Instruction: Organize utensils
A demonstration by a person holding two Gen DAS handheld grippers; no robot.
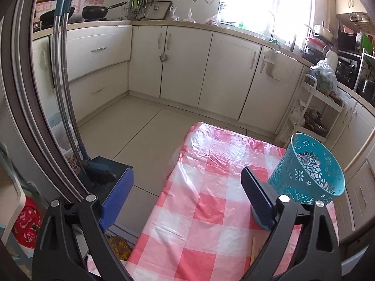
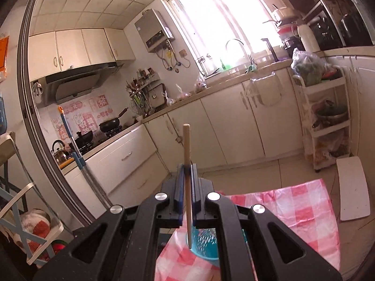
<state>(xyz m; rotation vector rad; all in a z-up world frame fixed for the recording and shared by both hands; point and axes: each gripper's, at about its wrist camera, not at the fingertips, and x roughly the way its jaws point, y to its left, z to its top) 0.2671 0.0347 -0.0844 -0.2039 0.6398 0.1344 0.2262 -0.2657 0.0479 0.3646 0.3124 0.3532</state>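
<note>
The right gripper (image 2: 187,171) held a chopstick (image 2: 187,164) in its jaws above the basket (image 2: 204,243); released off-centre, it could miss. The left gripper (image 1: 185,180) stood wide, empty.

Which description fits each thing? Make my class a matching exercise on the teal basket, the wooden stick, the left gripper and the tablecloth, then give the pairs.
Things:
1. teal basket
2. wooden stick
3. left gripper
4. tablecloth

Descriptions:
A. pinched between the right gripper's fingers
B. pink and white checks
C. open, holding nothing
D. standing on the table, pierced with flower patterns

Pairs: 1-D, 2-A, 3-C, 4-B
</note>
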